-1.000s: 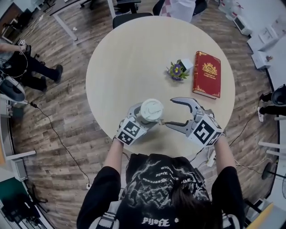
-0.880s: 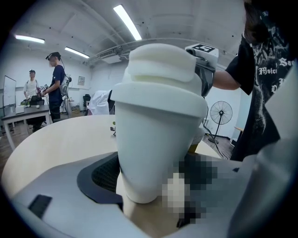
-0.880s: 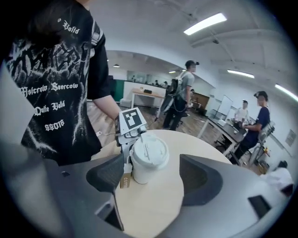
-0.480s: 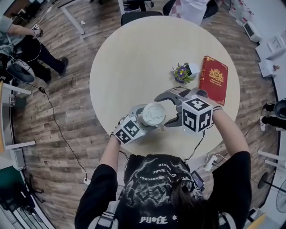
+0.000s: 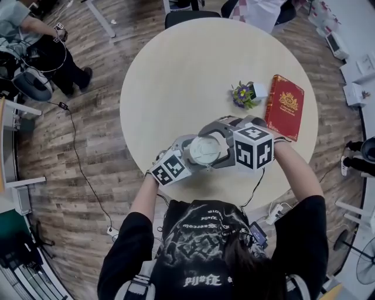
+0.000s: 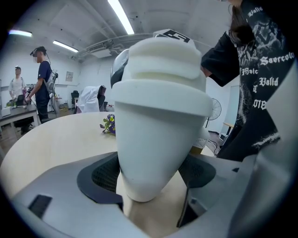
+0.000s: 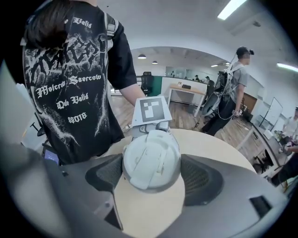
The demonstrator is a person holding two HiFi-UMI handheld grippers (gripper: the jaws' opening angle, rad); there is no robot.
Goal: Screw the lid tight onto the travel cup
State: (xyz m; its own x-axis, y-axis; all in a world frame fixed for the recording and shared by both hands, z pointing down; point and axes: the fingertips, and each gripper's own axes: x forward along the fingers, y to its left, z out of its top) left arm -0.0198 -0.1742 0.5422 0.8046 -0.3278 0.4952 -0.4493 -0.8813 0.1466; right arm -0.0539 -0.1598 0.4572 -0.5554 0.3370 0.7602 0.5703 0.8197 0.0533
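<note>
A white travel cup [image 6: 153, 153] stands upright near the front edge of the round table [image 5: 176, 76]. My left gripper [image 5: 190, 154] is shut on the cup's body, its pads [image 6: 104, 174] pressing both sides. The white lid [image 5: 204, 150] sits on top of the cup. My right gripper [image 5: 206, 149] comes in from the right at lid height, and the lid [image 7: 151, 160] sits between its dark pads [image 7: 200, 179], touching both. Its jaws are closing on the lid. The left gripper's marker cube [image 7: 150, 110] shows behind the lid.
A red book [image 5: 285, 106] and a small flower pot [image 5: 246, 94] lie on the table's right side, beyond the cup. A dark chair [image 5: 187, 16] stands at the far edge. A person [image 5: 35, 35] stands at the upper left, with a cable [image 5: 82, 170] on the floor.
My right gripper swung left from beside the cup and set its jaws around the lid. The left gripper kept its hold on the cup, which stayed in place.
</note>
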